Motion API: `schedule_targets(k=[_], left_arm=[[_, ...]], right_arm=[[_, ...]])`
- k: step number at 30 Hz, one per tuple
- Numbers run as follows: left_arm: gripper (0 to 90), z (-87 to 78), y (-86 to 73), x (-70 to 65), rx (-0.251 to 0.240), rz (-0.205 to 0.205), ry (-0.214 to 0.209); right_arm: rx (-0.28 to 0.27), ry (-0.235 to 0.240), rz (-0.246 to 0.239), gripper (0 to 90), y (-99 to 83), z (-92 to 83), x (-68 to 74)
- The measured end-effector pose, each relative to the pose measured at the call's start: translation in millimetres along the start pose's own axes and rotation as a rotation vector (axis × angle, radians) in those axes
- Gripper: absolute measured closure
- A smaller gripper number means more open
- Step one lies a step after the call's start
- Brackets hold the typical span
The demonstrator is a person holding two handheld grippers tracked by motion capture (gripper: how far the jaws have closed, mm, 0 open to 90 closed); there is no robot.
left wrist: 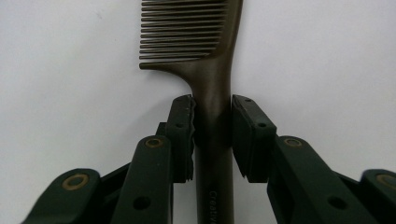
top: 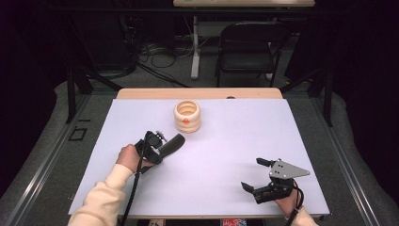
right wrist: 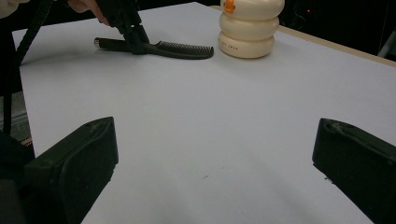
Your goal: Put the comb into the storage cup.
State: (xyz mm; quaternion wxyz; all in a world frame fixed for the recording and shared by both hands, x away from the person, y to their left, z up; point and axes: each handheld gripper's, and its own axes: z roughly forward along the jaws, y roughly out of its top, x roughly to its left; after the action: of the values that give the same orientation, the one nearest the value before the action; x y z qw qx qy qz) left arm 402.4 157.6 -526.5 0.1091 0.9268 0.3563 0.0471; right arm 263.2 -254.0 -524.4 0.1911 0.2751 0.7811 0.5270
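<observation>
A dark brown comb [top: 173, 142] lies flat on the white table [top: 221, 141], left of centre, its teeth end pointing toward a cream ringed pot [top: 187, 116]. My left gripper [top: 163, 149] is shut on the comb's handle. In the left gripper view both pads [left wrist: 182, 135] press the sides of the handle [left wrist: 213, 88], just behind the teeth. The right gripper view shows the comb [right wrist: 182, 49] resting on the table under the left gripper [right wrist: 137, 44]. My right gripper [top: 251, 173] is open near the front right, with nothing between its jaws [right wrist: 215, 128].
The cream ringed pot [right wrist: 247, 28] has an orange spot on its side and an open top, and stands at the table's far middle. A black folding chair [top: 247, 47] and floor cables lie beyond the table's far wooden edge [top: 197, 93].
</observation>
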Motion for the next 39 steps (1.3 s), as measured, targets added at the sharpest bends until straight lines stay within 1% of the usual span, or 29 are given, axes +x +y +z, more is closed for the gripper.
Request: schedule_targets(k=[7, 12, 15, 17, 20, 21, 25, 26, 29, 32, 34, 37, 38, 39], left_arm=[[70.0, 0.8, 1.9, 1.1, 0.013, -0.002, -0.01], [72.2, 0.2, 2.1, 0.3, 0.017, -0.002, -0.006], [72.3, -0.1, 0.0, 1.1, 0.003, -0.011, -0.012], [72.3, -1.0, -1.7, 1.3, -0.009, -0.017, -0.009], [72.4, -4.6, -4.8, 1.8, -0.037, -0.024, -0.012], [72.4, -4.6, -4.8, 1.8, -0.037, -0.024, -0.012], [72.3, -9.5, -12.4, 0.9, -0.077, -0.034, -0.021], [72.3, -10.3, -13.6, 1.0, -0.078, -0.035, -0.024], [72.3, -12.0, -19.0, 1.1, -0.102, -0.044, -0.029], [72.3, -13.7, -24.3, 3.0, -0.129, -0.06, -0.038], [72.3, -15.4, -27.1, 4.4, -0.144, -0.067, -0.035], [72.3, -18.4, -30.6, 5.4, -0.165, -0.073, -0.042], [72.3, -18.4, -30.6, 5.4, -0.165, -0.073, -0.042], [72.3, -19.8, -32.3, 5.1, -0.178, -0.072, -0.045]], right_arm=[[0.001, 0.0, 0.0, 0.0, 0.0, 0.1, 0.1], [0.0, 0.0, 0.0, 0.0, 0.1, -0.1, 0.2], [0.0, -0.001, -0.002, 0.0, 0.1, -0.4, -0.1], [-0.001, -0.001, -0.001, 0.0, 0.1, -0.4, -0.1], [0.001, -0.001, -0.002, 0.0, 0.1, -0.4, -0.1], [0.001, -0.001, -0.002, 0.0, 0.1, -0.4, -0.1], [0.001, -0.002, 0.0, 0.0, 0.0, 0.0, -0.1], [0.002, -0.002, -0.001, 0.0, 0.0, 0.0, -0.1], [0.002, -0.002, 0.0, 0.0, 0.1, -0.3, 0.1], [0.001, -0.002, 0.0, 0.0, 0.0, -0.1, 0.1], [0.002, -0.003, -0.001, 0.0, 0.0, 0.0, 0.0], [0.003, -0.003, 0.0, 0.0, 0.1, 0.2, 0.1], [0.003, -0.003, 0.0, 0.0, 0.1, 0.2, 0.1], [0.003, -0.004, 0.0, 0.0, 0.1, 0.1, 0.2]])
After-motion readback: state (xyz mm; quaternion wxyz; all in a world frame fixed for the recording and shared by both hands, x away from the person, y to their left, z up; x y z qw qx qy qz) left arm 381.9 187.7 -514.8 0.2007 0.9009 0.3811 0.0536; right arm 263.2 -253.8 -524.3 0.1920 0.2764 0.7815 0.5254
